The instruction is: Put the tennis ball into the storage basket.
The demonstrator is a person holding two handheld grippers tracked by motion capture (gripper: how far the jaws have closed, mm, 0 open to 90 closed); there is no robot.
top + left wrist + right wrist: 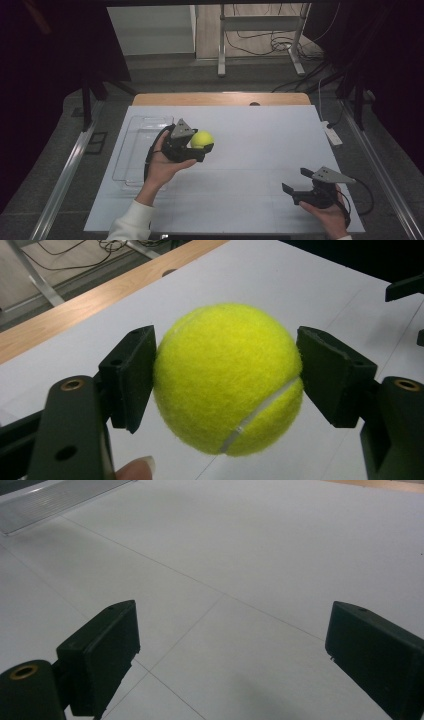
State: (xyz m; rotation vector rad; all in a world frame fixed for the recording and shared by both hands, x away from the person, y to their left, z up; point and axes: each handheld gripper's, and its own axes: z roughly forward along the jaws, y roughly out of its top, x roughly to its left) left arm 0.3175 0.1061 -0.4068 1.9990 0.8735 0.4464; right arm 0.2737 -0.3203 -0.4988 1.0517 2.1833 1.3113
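A yellow-green tennis ball (202, 139) is held above the white table (250, 150), left of the middle. My left gripper (200, 145) is shut on the ball (227, 377), one black pad pressing each side. A fingertip (135, 469) shows under the ball in the left gripper view. Near the table's front right, my right gripper (296, 181) stands open with nothing between its jaws. Its pads (102, 655) hover over bare white tabletop (240, 570).
A clear plastic tray (137, 150) lies on the table's left side, its rim (45, 505) at the top left of the right gripper view. Wooden table edge (220, 98) runs along the back. A white power strip (332, 134) hangs off the right edge.
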